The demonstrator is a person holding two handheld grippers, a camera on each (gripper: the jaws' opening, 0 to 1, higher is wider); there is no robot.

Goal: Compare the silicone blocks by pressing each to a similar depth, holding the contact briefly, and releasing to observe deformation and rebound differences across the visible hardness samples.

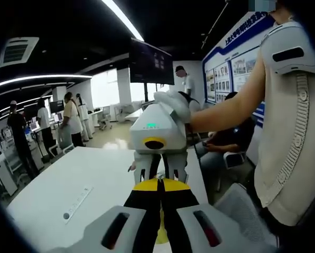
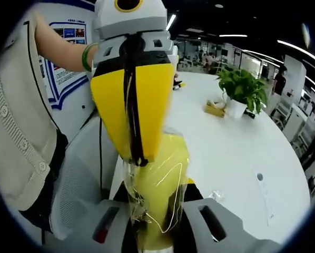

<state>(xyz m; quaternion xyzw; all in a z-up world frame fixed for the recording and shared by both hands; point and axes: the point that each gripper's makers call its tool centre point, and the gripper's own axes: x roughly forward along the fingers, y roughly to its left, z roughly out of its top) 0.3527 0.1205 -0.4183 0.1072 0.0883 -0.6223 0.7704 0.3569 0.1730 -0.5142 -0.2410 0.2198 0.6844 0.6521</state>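
Open white tabletop (image 2: 236, 153) ahead and to one side, broken only by a potted plant (image 2: 243, 89) and a small yellow box (image 2: 215, 109) (far end). Close in front, blocked by the facing gripper (image 2: 132, 84) and a wrapped yellow block (image 2: 156, 195).

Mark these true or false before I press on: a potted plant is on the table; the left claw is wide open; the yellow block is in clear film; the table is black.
1. A potted plant stands on the table. True.
2. The left claw is wide open. False: its jaws are together, with the tip against the yellow block.
3. The yellow block is wrapped in clear film. True.
4. The table is black. False: it is white.
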